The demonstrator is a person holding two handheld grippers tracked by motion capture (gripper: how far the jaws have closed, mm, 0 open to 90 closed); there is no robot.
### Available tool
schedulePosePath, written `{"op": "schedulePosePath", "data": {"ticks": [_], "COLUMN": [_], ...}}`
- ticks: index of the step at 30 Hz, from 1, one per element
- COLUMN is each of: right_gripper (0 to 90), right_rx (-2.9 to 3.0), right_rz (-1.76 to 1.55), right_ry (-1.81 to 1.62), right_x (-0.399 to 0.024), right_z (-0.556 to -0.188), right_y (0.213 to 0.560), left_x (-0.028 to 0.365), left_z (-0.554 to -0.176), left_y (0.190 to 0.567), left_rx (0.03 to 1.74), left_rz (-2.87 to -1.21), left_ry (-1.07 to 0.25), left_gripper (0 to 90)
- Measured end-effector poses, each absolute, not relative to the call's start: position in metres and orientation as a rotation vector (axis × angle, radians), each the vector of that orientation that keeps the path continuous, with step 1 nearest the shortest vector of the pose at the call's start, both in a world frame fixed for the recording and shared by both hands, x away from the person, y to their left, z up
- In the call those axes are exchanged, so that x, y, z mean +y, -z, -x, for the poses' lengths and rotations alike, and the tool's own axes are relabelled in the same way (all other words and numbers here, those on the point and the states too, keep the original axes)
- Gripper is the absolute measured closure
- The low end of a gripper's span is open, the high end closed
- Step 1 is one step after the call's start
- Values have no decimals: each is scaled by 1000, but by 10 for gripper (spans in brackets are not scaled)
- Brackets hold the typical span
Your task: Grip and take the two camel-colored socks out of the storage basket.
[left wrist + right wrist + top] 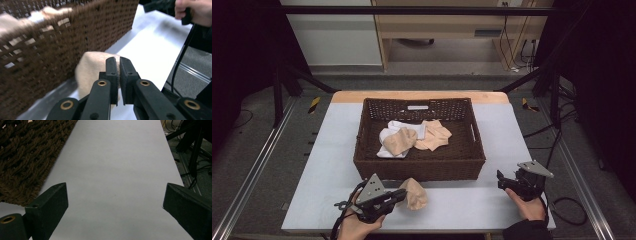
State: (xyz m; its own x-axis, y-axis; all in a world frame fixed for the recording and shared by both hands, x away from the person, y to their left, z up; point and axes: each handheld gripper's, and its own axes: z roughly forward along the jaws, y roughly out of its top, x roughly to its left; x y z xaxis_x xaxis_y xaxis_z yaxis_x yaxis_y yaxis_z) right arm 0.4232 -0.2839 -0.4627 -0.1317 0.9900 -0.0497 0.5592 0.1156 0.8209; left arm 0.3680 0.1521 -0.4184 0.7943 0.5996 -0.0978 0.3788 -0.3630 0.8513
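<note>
While pinched, beige sock (414,194) in left gripper (398,196)

A basket (419,167) sits mid-worktop (327,150) with socks (412,137) inside. Another sock (416,195) lies just before its front wall, between the left hand-held gripper (399,195) and the right hand-held gripper (502,181).

The left gripper (117,66) hides part of the beige sock (91,67).

A: What do the tools look like?
B: The left black hand-held gripper (398,195) carries a grey three-cornered plate dotted with small holes, and brass-ringed pivots show on its arms.
A: And the right?
B: The right black hand-held gripper (501,180) has the same plate, blocky black pads and a black cable; a dark sleeve (528,230) covers that wrist.
</note>
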Motion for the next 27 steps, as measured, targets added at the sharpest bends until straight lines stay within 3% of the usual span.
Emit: {"op": "schedulePosePath", "data": {"ticks": [13,22,27], "right_gripper": [62,62,62], "right_rx": [1777,1777,1775], "right_rz": [-1501,-1501,-1504], "right_ry": [-870,-871,-873], "right_x": [-283,-283,-284], "right_z": [-423,-423,-423], "right_y": [463,463,463], "left_x": [136,142,148], "left_z": [-372,-371,-370], "left_y": [457,451,438], "left_rx": [741,756,762], "left_rz": [-2116,-2079,-2029], "left_ry": [-247,-268,-293], "left_gripper": [823,600,551]}}
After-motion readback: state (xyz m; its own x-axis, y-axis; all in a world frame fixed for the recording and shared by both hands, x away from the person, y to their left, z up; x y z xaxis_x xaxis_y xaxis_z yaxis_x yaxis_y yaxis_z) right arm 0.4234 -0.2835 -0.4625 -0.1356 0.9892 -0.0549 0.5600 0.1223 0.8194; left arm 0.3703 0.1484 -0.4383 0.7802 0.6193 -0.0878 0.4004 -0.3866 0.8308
